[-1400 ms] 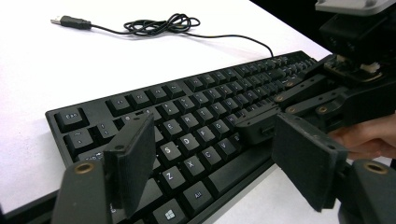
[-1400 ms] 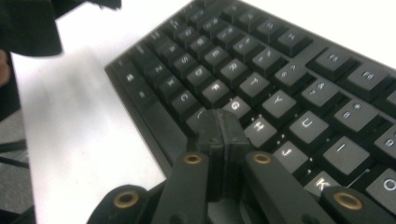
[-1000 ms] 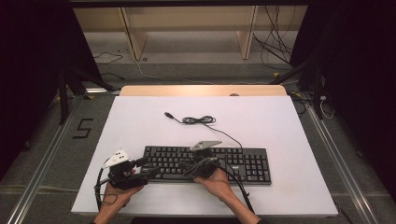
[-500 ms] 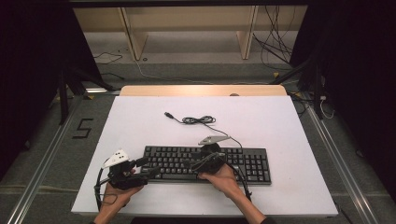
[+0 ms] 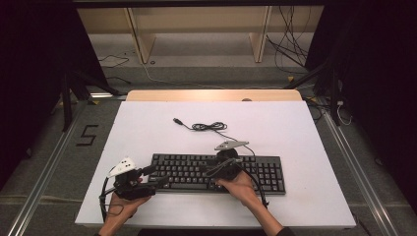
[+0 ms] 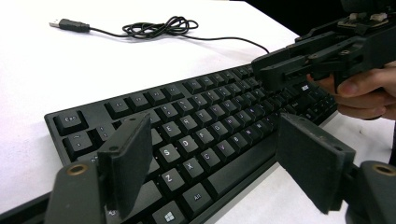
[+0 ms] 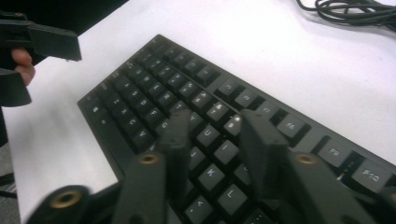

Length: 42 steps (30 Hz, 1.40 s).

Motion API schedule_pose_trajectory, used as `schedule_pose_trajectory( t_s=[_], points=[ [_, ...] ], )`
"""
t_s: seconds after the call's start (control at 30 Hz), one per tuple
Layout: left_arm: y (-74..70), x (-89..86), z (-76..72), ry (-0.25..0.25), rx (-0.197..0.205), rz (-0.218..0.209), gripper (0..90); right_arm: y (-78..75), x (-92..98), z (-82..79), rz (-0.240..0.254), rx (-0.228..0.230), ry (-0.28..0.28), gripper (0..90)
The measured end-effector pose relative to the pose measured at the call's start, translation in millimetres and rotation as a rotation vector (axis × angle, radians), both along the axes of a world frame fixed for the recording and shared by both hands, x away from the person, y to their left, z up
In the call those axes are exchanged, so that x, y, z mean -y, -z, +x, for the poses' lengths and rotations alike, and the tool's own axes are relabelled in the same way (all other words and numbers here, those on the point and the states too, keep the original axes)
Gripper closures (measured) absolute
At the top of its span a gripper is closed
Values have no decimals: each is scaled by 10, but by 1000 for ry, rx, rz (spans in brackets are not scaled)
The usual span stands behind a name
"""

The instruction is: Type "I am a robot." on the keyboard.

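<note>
On the white table, a black keyboard lies lengthwise near your edge, its cable coiled loosely behind it and ending in a USB plug that rests on the bare surface. Your left gripper sits at the keyboard's left end, jaws spread wide with one over the keys and the other out past the front edge; in the left gripper view nothing lies between the pads, and the letter rows show through the gap. Your right gripper hovers over the middle of the keyboard, pointing toward the left end. Its jaws have just been closing and now stand partly open, a narrow gap between them; in the right gripper view the fingers hang just above the keys around U, I and K, blurred, and whether they touch the keycaps cannot be told. No key is gripped. Both of your hands rest low at the table's near edge.
</note>
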<state>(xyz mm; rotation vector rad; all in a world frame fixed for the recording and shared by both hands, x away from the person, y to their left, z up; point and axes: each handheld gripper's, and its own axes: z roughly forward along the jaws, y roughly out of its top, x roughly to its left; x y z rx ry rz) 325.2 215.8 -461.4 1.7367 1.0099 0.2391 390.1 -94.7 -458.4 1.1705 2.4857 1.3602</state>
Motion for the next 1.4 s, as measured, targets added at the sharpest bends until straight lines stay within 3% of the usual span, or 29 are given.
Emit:
schedule_pose_trajectory(
  t_s=[0.23,0.4,1.23,1.4],
  points=[
    [-4,0,-5,1,4,-3,263,15,33,10,-21,4,25,833],
    [-5,3,-6,2,5,-4,263,46,47,21,-47,3,32,900],
    [-6,4,-8,3,6,-3,264,187,9,40,-111,-26,42,900],
    [-4,-4,-3,2,6,-4,264,205,-5,28,-121,-12,45,900]
  ],
)
